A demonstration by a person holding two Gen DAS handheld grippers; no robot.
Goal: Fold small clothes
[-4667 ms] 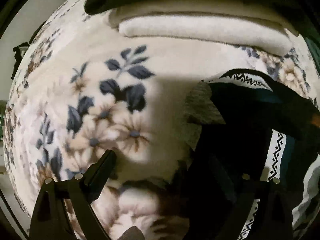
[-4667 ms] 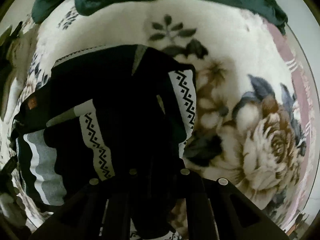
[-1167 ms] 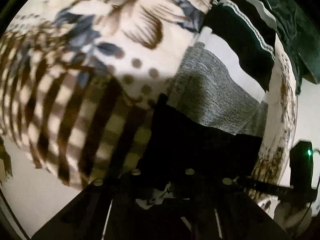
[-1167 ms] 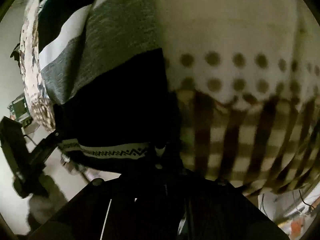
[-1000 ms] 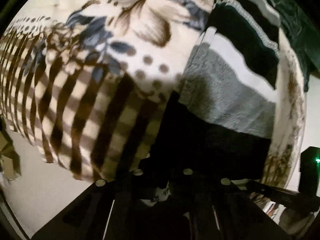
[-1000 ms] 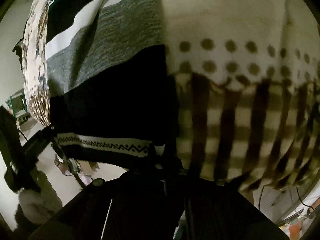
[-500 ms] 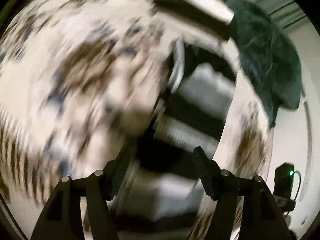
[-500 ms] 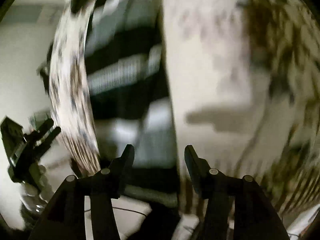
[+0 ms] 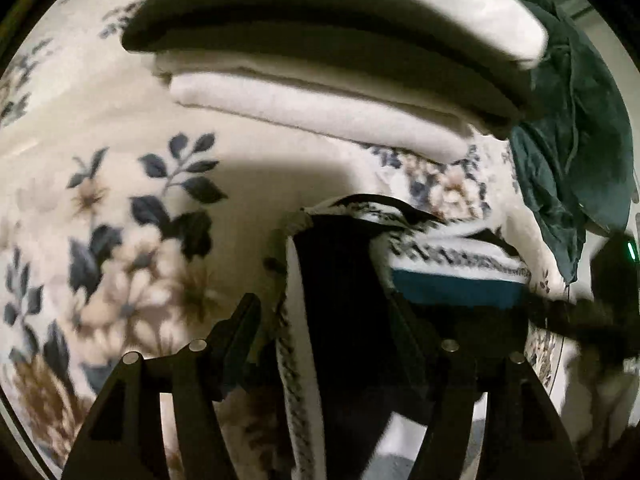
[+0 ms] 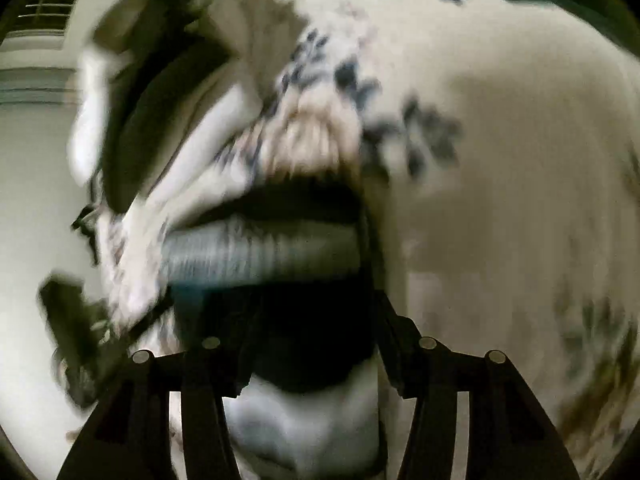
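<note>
A small dark garment [image 9: 340, 280] with white zigzag bands and a teal stripe lies folded on the floral blanket [image 9: 120, 184]. My left gripper [image 9: 324, 320] is open just above its near end, one finger on each side of the fold. In the blurred right wrist view the same garment [image 10: 280, 248] shows as black and grey bands. My right gripper [image 10: 308, 320] is open over it, holding nothing.
A stack of folded cream and dark clothes [image 9: 340, 92] lies at the far edge of the blanket. A heap of dark green cloth [image 9: 572, 152] sits at the right. A dark device with a green light [image 9: 630, 248] stands beyond the right edge.
Both grippers were shut on the garment's hem a second ago. Both have opened and let it go. Both views have swung back toward the garment's far end and the clothes stack.
</note>
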